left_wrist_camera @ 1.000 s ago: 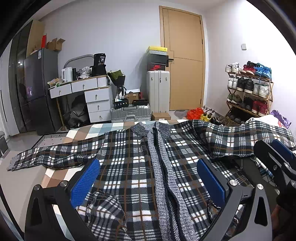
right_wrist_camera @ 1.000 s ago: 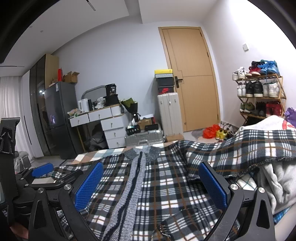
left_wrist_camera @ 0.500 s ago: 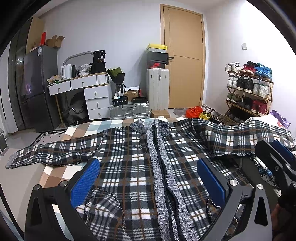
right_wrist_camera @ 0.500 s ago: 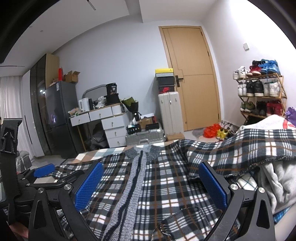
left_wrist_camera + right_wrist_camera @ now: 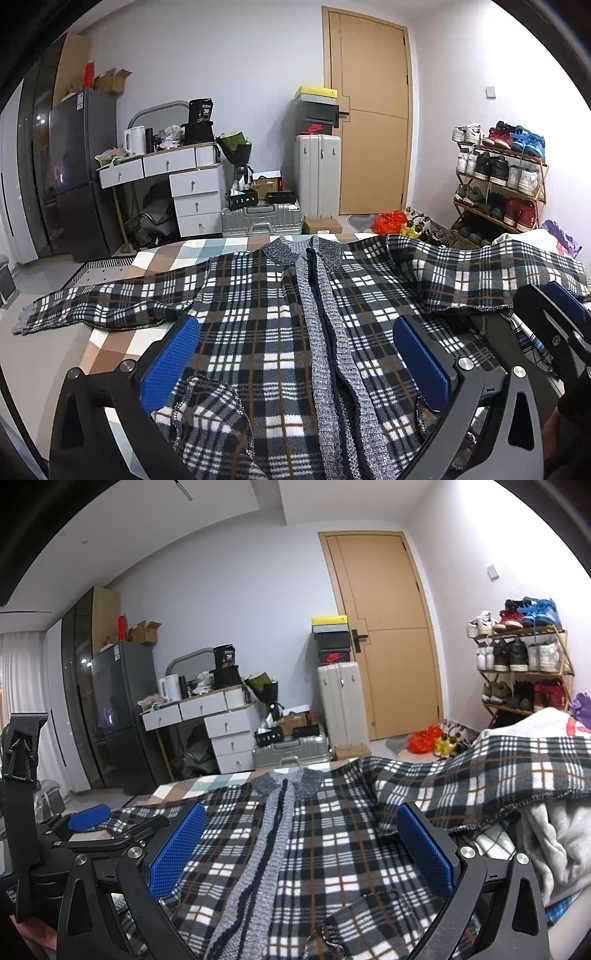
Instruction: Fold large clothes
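Observation:
A large black, white and brown plaid cardigan (image 5: 258, 314) with a grey knit placket lies spread face up on the checked bed cover (image 5: 118, 343), collar at the far end. Its left sleeve (image 5: 110, 299) stretches out to the left; its right sleeve (image 5: 487, 273) drapes over a pile at the right. My left gripper (image 5: 295, 354) is open and empty, low over the cardigan's lower front. My right gripper (image 5: 301, 843) is open and empty, also over the lower front, and shows at the right edge of the left wrist view (image 5: 554, 325). The cardigan fills the right wrist view (image 5: 314, 849).
A pile of grey and white laundry (image 5: 554, 842) lies at the bed's right side. Beyond the bed stand a white desk (image 5: 173, 184), a dark fridge (image 5: 77, 173), suitcases (image 5: 317, 173), a wooden door (image 5: 373, 122) and a shoe rack (image 5: 498, 177).
The left gripper has tilted up and pulled back a little, so the cardigan sits lower in its view. The right gripper has barely moved. Both stay open.

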A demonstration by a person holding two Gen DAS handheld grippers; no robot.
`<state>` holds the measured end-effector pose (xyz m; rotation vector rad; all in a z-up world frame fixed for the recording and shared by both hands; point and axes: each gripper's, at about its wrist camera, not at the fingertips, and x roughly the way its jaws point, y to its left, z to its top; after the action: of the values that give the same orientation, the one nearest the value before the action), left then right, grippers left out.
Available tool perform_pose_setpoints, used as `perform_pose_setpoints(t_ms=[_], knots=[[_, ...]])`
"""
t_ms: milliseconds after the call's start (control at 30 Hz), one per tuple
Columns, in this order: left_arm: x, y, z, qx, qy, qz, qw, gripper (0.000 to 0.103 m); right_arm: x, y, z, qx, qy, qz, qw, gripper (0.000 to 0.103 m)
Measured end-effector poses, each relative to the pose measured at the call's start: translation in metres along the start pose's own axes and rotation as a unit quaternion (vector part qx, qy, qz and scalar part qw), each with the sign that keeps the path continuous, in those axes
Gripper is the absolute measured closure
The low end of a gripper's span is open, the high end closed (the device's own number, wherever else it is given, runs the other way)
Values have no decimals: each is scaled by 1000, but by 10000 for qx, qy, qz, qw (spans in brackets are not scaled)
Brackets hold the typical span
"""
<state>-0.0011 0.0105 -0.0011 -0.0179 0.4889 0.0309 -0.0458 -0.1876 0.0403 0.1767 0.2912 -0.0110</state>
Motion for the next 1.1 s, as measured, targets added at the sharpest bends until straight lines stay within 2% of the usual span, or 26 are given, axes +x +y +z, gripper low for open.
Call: perform_pose_setpoints(t_ms=[367,567,1100], knots=[[-3,-4,2,106,-9,-8,9999,1,0,0,0,8,-1,6,10000,0],[-3,-3,2,115,-55,117,9999,1,0,0,-1,58,11,15,10000,0],[1,-1,0,107,73,57,9999,1,7,-9,-4,235,145,-20,9996,0]])
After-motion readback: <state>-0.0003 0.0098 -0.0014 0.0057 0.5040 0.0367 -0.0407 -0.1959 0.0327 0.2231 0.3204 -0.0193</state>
